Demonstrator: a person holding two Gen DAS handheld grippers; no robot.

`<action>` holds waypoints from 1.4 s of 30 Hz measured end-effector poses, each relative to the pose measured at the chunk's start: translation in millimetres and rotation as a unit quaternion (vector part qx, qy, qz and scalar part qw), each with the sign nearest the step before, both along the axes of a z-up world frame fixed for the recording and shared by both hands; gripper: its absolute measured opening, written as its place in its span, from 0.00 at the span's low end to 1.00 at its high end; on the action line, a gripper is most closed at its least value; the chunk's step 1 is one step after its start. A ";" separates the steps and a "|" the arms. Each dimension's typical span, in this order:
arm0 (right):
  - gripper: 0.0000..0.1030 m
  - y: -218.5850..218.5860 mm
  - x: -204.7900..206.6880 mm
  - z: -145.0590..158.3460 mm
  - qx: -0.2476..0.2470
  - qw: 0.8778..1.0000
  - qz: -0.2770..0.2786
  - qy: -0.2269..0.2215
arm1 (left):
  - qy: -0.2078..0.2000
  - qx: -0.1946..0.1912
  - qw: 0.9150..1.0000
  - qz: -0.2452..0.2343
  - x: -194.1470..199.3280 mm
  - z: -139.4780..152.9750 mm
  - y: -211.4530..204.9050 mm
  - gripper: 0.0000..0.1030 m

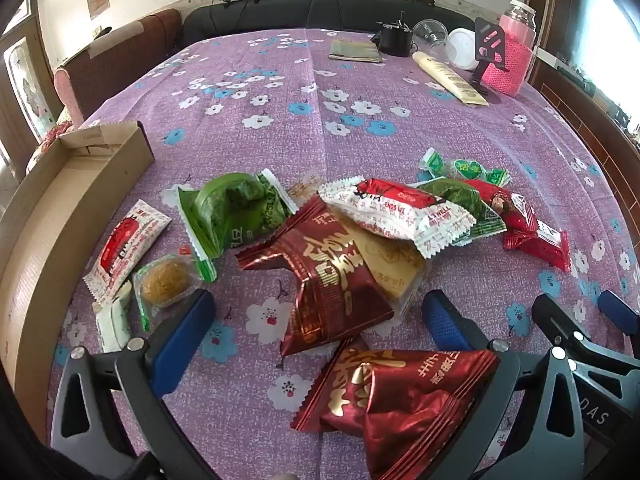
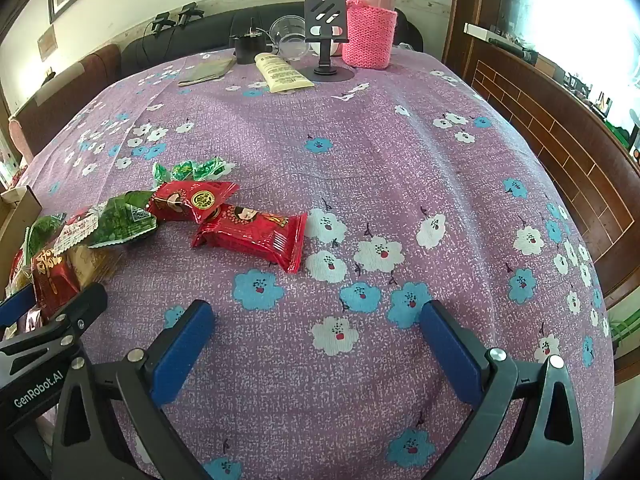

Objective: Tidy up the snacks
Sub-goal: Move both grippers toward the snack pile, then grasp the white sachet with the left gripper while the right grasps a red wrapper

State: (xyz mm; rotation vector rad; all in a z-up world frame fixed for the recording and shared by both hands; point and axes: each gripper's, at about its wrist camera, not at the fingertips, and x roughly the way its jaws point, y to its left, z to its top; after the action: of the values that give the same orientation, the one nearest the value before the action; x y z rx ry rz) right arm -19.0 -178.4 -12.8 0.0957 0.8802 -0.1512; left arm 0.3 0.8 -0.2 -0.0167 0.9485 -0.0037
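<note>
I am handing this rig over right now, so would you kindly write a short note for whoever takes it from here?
Left claw: open, holding nothing, hovering over the snack pile, with a dark red packet between its fingers and a second dark red packet just below.
Right claw: open, empty, over bare tablecloth.
Snacks: all loose on the cloth, including a green packet, a white-and-red packet, bright red bars and small green candies.
Cardboard box: at the left edge, nothing visible inside.
Done: nothing sorted yet.
Left: probably move every snack into the box.

Snacks (image 1: 340, 248) mid-table — box (image 1: 60, 216) left, bottle (image 1: 514, 52) behind.
</note>
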 end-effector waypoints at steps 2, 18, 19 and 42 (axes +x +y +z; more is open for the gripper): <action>1.00 0.0 0.0 0.0 0.000 1.000 0.000 0.000 | -0.001 0.003 1.000 0.000 -0.2 0.1 -0.3 1.00; 1.00 -0.5 -0.1 -0.2 0.002 1.000 0.000 0.000 | 0.010 0.005 1.000 0.002 5.2 -1.1 0.8 1.00; 1.00 -0.5 -0.1 -0.2 0.002 1.000 0.000 0.000 | 0.010 0.005 1.000 0.002 5.3 -1.0 0.6 1.00; 0.99 -0.7 7.2 0.6 0.000 1.000 0.009 0.013 | 0.000 -0.030 0.999 -0.035 -42.6 70.6 37.8 0.77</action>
State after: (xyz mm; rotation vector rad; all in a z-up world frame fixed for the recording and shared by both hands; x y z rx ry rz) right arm -11.8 -179.1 -12.2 0.0869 0.9066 -0.1357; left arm -42.3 38.6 70.5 -0.0391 0.9484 -0.0978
